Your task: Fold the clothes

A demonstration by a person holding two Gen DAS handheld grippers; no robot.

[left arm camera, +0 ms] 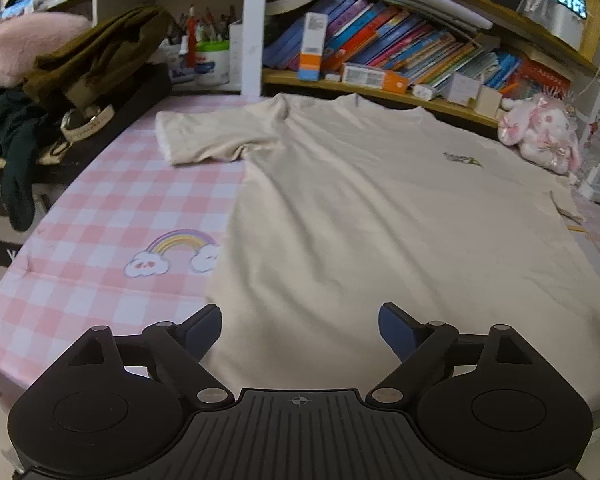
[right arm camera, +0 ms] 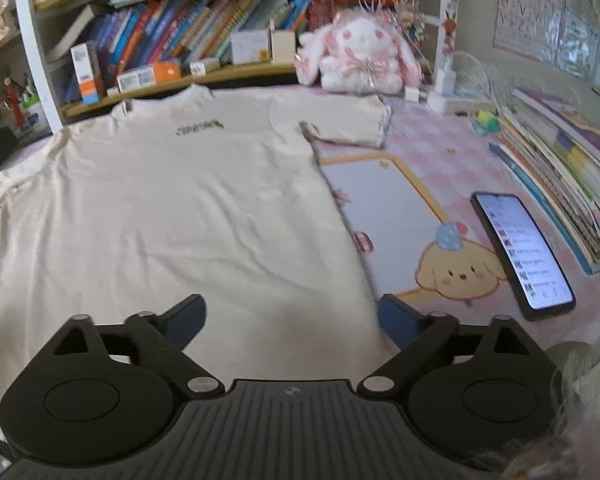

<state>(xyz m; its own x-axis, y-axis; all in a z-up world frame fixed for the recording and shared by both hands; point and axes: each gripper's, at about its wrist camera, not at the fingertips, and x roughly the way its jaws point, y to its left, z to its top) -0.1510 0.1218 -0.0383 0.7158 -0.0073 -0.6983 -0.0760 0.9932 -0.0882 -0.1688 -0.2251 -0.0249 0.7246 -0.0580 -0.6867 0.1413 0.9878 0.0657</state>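
Note:
A cream T-shirt (left arm camera: 360,208) lies spread flat, front up, on the pink checked table cover (left arm camera: 112,208), collar toward the shelves and a small dark print on the chest. My left gripper (left arm camera: 300,328) stands open over the shirt's lower left hem, nothing between its fingers. In the right wrist view the same T-shirt (right arm camera: 172,208) fills the left and middle, its right sleeve (right arm camera: 348,124) laid out sideways. My right gripper (right arm camera: 290,316) is open above the lower right hem corner, holding nothing.
A lit phone (right arm camera: 522,252) lies on the mat right of the shirt, beside a stack of books (right arm camera: 568,184). A pink plush rabbit (right arm camera: 360,56) sits at the back. Dark clothes and a pink cushion (left arm camera: 32,44) pile up at the left. Bookshelves (left arm camera: 380,52) line the far edge.

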